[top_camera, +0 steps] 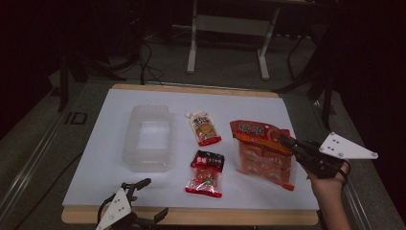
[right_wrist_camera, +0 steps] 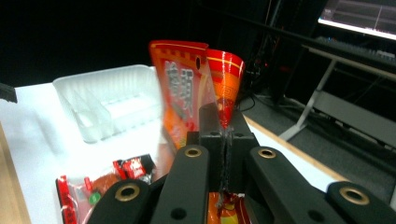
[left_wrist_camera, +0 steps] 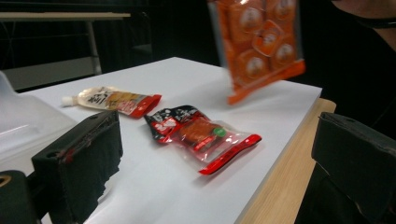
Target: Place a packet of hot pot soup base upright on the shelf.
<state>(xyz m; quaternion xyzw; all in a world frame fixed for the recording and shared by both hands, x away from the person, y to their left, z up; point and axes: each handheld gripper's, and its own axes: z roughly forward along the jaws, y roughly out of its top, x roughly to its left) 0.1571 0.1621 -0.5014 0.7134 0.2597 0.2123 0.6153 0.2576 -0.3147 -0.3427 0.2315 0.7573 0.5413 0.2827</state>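
High view: white desk (top_camera: 105, 158) with a clear tub (top_camera: 147, 139)
Right gripper (top_camera: 287, 142): clamped on the orange snack bag (top_camera: 262, 153) – lifted off the desk, right side
Left gripper (top_camera: 152, 199): jaws spread wide, holding nothing – near front edge

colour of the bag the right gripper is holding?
Orange with red trim; the bag shows best in the high view.

A dim room — dark walls, grey floor (top_camera: 225, 67). A white-topped table (top_camera: 110, 143) with a wooden edge sits centre; at twelve o'clock, the white legs of another table (top_camera: 194, 43); cables (top_camera: 146, 67) at eleven.
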